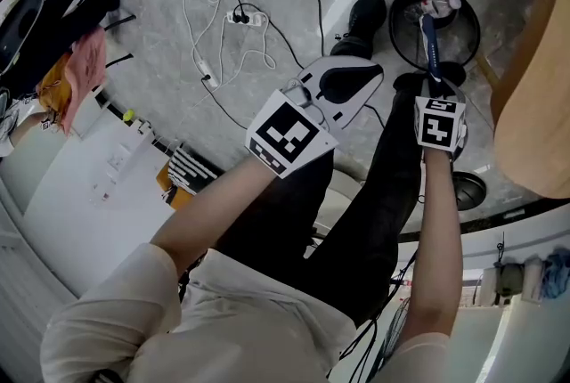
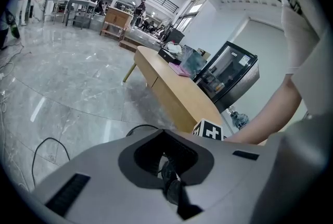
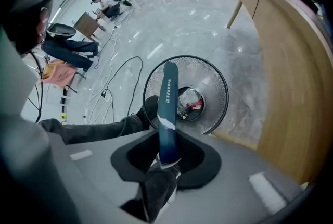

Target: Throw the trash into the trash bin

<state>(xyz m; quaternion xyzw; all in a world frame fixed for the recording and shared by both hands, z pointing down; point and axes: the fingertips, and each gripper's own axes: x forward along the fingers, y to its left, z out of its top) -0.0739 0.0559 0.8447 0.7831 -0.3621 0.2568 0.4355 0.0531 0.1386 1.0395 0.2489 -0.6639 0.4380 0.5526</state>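
Right gripper [image 3: 164, 161] holds the blue tube [image 3: 168, 103] above the trash bin [image 3: 217, 82].

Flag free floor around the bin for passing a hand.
Free: bare floor between trash bin and wooden counter, and beyond the bin. Crowded: shoe and cables on its other side; right gripper holds blue tube over it.

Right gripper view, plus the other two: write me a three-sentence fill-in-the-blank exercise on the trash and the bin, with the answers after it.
1. The right hand-held gripper grips a tube whose colour is dark ____.
2. The black mesh trash bin already contains a clear plastic ____.
3. Between its jaws, the left hand-held gripper holds ____.
Missing words: blue; bottle; nothing.
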